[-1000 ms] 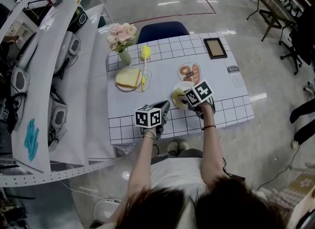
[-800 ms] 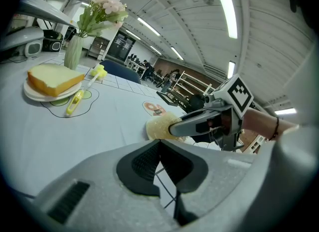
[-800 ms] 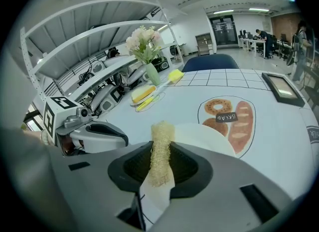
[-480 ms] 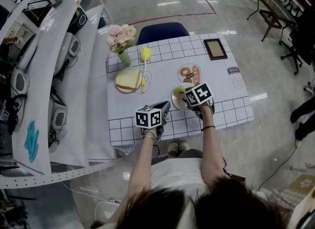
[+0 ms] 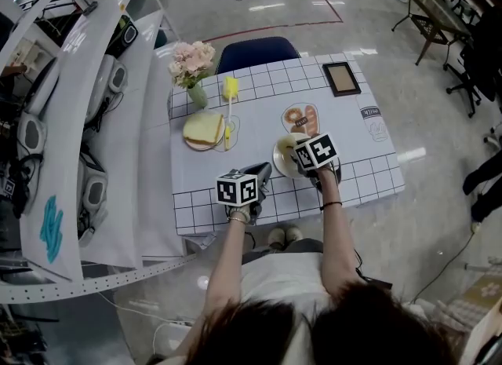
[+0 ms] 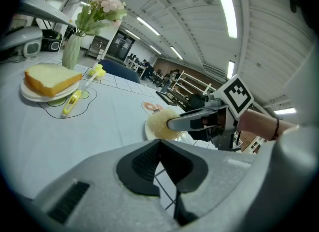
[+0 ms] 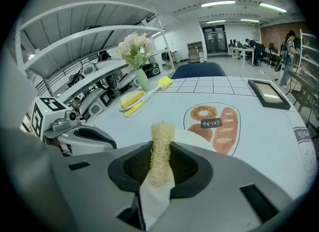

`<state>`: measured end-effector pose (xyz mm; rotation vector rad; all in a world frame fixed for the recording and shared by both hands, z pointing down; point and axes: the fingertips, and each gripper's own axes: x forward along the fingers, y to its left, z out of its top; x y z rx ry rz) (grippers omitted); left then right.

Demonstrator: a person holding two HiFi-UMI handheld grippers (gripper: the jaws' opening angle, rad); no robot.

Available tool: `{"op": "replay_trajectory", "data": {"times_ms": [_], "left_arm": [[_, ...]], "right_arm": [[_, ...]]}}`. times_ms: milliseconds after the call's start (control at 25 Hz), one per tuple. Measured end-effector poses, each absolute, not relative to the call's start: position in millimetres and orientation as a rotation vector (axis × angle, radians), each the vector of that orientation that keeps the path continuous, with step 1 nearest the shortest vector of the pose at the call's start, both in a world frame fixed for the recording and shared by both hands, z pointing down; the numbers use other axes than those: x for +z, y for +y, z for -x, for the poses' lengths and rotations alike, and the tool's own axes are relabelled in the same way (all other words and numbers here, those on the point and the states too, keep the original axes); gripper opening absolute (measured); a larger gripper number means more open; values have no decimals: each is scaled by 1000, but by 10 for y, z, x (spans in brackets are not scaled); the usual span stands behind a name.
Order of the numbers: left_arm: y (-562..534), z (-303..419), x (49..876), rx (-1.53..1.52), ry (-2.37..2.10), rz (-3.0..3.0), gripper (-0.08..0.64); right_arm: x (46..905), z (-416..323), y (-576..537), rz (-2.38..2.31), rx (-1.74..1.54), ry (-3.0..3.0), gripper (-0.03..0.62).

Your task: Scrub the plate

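loofah scrubber (image 7: 161, 143) pinched in right hand-held gripper (image 7: 160, 166) over plate (image 7: 195, 139), grip hidden in head view, left hand-held gripper (image 6: 159, 161) closed, empty

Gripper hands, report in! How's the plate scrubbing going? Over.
Right gripper shut on scrubber, scrubber on plate. Left gripper shut, empty, beside plate. Nothing blocking.
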<state>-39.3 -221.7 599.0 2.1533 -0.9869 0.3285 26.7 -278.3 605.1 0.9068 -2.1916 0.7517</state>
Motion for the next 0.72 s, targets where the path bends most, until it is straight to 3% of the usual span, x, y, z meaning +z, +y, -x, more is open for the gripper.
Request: {"op": "replay_trajectory", "data": {"times_ms": [720], "left_arm": [[-2189, 373, 5783, 245, -1094, -2260, 11]], "right_arm": [[5604, -239, -2674, -936, 579, -2569, 84]]}}
